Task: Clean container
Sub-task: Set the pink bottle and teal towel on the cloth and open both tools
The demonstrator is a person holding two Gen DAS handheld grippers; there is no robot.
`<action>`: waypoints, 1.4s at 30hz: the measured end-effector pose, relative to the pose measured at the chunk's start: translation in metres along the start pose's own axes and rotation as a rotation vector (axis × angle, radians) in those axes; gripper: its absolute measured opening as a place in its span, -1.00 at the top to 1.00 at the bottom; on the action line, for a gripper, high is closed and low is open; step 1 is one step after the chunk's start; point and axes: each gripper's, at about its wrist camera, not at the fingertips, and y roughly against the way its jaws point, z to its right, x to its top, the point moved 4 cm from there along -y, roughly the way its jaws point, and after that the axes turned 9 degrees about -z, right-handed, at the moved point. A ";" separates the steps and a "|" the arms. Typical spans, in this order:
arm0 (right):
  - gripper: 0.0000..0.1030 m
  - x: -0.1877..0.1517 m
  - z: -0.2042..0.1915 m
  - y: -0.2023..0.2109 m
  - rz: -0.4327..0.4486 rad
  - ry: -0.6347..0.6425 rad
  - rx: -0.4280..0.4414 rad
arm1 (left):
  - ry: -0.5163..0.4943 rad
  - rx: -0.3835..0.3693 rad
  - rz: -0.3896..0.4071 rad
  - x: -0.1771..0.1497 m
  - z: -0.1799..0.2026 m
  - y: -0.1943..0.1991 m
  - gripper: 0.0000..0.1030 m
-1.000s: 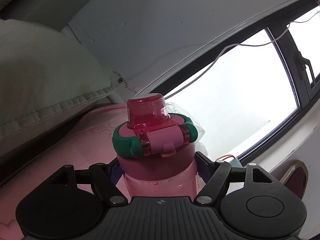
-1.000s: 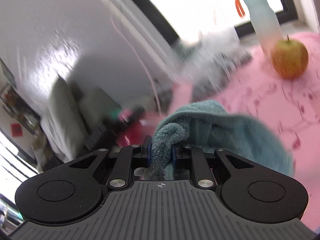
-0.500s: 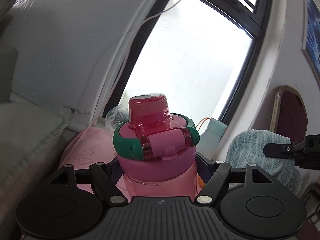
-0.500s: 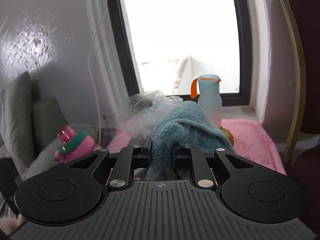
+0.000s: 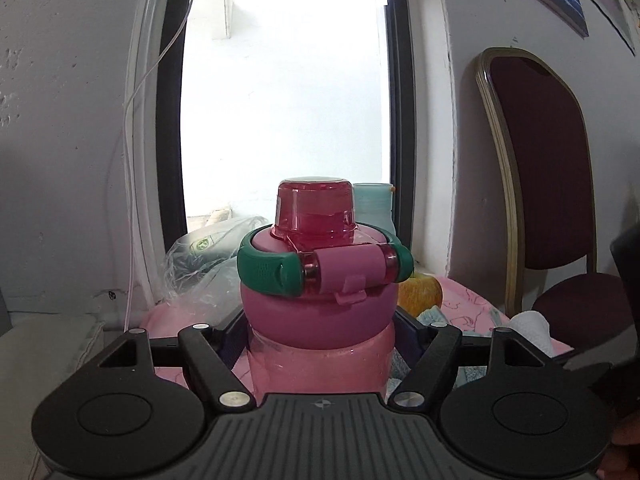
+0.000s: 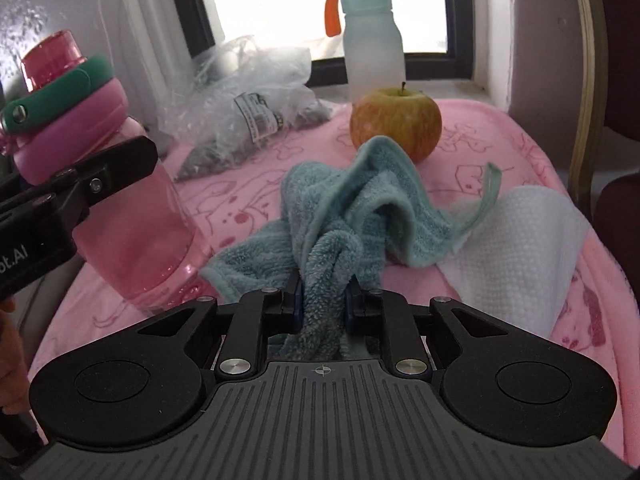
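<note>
Left gripper [image 5: 320, 332] clamps pink bottle [image 6: 132, 216]; right gripper [image 6: 322, 300] pinches teal cloth [image 6: 352, 216], best pressed flat against bottle wall.

Only "ot.AI" readable, in white, cut off by the frame edge, on the left gripper's [image 6: 100, 176] black body in the right wrist view. A printed label on the plastic bag [image 6: 256, 116], too small and blurred to read.
</note>
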 end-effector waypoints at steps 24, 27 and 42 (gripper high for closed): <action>-0.87 -0.035 -0.028 0.139 -0.093 -0.112 0.003 | 0.090 0.042 -0.328 -0.022 0.004 0.095 -0.91; -0.93 -0.036 -0.040 0.160 -0.116 -0.074 -0.018 | 0.098 0.061 -0.345 -0.015 0.011 0.116 -0.97; -0.99 -0.041 -0.054 0.225 -0.104 0.017 -0.094 | 0.065 0.106 -0.323 0.010 0.035 0.174 -0.96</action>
